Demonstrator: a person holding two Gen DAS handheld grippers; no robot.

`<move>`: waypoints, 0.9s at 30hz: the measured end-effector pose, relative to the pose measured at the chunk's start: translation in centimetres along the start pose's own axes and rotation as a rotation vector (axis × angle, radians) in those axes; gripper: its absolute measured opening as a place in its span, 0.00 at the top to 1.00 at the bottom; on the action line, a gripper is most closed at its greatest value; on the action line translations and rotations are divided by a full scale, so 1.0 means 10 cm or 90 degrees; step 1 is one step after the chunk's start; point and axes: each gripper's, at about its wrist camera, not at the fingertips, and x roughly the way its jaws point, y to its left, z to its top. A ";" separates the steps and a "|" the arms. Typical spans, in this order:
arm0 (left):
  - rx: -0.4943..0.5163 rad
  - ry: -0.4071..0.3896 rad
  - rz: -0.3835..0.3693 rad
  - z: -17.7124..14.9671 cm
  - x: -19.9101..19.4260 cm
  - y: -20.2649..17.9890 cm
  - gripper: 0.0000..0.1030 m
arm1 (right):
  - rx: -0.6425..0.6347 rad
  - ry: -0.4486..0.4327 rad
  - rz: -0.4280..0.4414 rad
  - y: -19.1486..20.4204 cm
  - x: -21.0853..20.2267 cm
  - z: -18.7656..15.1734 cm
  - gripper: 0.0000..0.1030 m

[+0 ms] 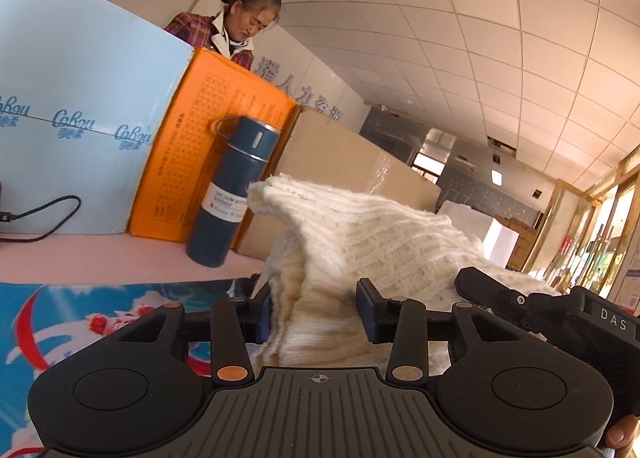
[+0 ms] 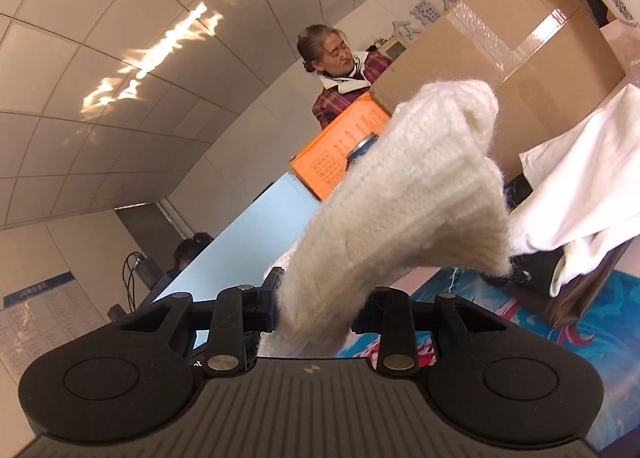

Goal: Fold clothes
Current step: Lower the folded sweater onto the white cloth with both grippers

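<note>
A white tiled ceiling (image 1: pixel 460 38) spans the room, streaked with patches of reflected light (image 2: pixel 160 42), and the far white wall (image 1: pixel 320 78) carries large blue-grey characters. Along the far edge of the table (image 1: pixel 100 254) stand a pale blue carton (image 1: pixel 80 98), an orange box (image 1: pixel 224 118) and brown cardboard boxes (image 1: pixel 340 154), with a person in a plaid jacket (image 1: pixel 236 30) behind them. At the far right, gold-framed glass doors (image 1: pixel 592 234) let in daylight.

— What was the table (image 1: pixel 100 258) covered with?
— A pink surface was seen, overlaid by a blue printed mat (image 1: pixel 48 322).
— And what was set on it?
— A blue flask (image 1: pixel 230 194), an orange box (image 1: pixel 208 146) and a black cable (image 1: pixel 48 218).
</note>
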 end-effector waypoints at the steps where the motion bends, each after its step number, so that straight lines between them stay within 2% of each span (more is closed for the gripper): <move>1: -0.008 -0.005 -0.008 0.00 0.11 -0.05 0.61 | -0.002 -0.020 -0.002 -0.07 -0.02 0.06 0.71; 4: -0.032 -0.021 -0.031 -0.01 0.45 -0.20 0.61 | -0.005 -0.069 -0.014 -0.31 -0.04 0.25 0.71; 11: -0.054 -0.009 -0.037 -0.19 1.10 -0.36 0.59 | -0.009 -0.146 -0.059 -0.86 0.08 0.48 0.71; 15: -0.028 0.016 -0.024 -0.28 1.38 -0.43 0.56 | 0.015 -0.167 -0.083 -1.20 0.16 0.55 0.71; 17: -0.003 0.031 -0.011 -0.33 1.49 -0.46 0.53 | 0.029 -0.163 -0.124 -1.36 0.21 0.53 0.71; 19: 0.014 0.051 0.014 -0.38 1.56 -0.48 0.39 | 0.055 -0.145 -0.167 -1.52 0.26 0.50 0.71; 21: 0.030 0.071 0.041 -0.43 1.63 -0.49 0.36 | 0.058 -0.128 -0.220 -1.61 0.32 0.47 0.71; 24: 0.049 0.105 0.080 -0.50 1.73 -0.49 0.22 | 0.027 -0.107 -0.299 -1.59 0.41 0.38 0.71; 25: 0.056 0.124 0.093 -0.53 1.76 -0.48 0.16 | 0.013 -0.101 -0.326 -1.57 0.44 0.34 0.64; 27: 0.074 0.155 0.114 -0.57 1.82 -0.46 0.12 | -0.025 -0.084 -0.390 -1.51 0.50 0.25 0.51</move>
